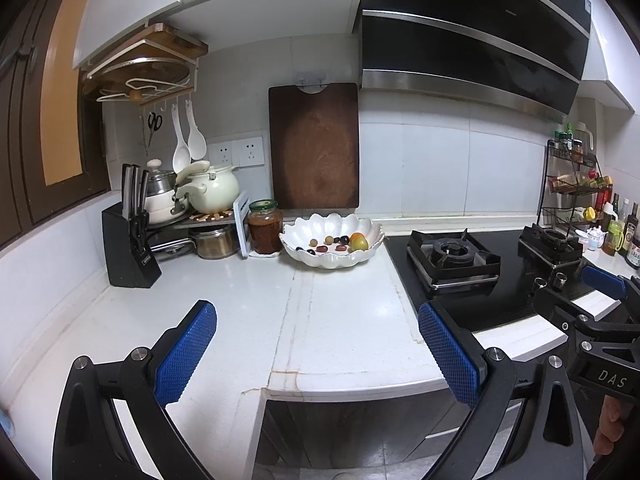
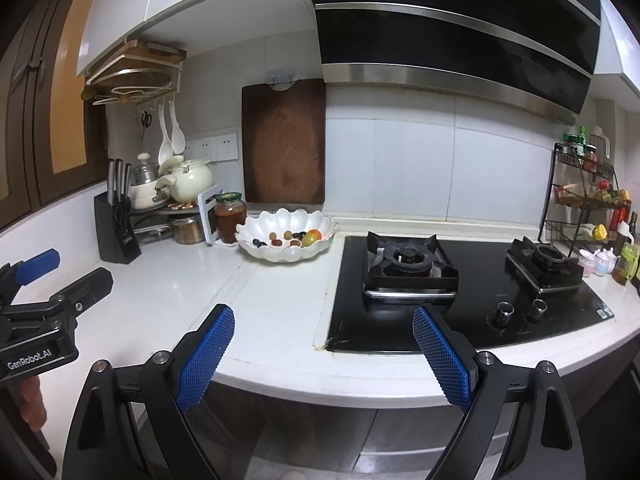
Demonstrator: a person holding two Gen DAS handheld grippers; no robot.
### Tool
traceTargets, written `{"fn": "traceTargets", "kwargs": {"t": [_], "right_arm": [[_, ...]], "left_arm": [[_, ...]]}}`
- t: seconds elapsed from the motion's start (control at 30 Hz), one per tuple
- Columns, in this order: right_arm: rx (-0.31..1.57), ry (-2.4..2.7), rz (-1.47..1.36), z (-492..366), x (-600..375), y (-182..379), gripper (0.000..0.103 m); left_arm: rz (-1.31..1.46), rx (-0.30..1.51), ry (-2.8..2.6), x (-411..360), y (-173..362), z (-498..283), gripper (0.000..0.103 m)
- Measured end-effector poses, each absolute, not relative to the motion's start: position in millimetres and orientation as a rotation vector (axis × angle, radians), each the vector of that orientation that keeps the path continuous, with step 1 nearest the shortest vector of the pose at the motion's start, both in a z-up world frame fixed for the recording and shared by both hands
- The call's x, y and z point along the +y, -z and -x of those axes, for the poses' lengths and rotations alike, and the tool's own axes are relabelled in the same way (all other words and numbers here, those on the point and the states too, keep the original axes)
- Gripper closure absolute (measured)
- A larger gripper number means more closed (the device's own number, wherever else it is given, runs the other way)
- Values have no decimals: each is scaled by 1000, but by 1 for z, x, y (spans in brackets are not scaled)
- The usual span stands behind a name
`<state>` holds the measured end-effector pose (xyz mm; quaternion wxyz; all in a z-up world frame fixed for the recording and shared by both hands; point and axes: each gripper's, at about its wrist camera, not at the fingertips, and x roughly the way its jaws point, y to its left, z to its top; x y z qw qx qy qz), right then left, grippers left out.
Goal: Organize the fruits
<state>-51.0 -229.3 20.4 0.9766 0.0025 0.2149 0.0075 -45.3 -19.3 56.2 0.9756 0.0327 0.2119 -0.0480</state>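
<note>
White bench [image 1: 224, 300] lies bare between near edge and far fruit bowl [image 1: 332, 246]; left tongs [image 1: 316, 354] and right tongs [image 2: 324, 354] both gape, holding nothing.

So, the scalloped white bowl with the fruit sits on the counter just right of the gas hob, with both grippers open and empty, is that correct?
Not quite: the scalloped white bowl sits left of the gas hob, as the right wrist view shows. The left gripper and right gripper are indeed open and empty.
</note>
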Motion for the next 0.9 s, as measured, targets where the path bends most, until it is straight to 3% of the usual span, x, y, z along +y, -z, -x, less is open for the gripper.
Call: {"fn": "traceTargets", "kwargs": {"t": [0.9], "right_arm": [[425, -9, 6, 56, -232, -23, 11]], "left_arm": [[-67, 417, 113, -22, -59, 48, 0]]}}
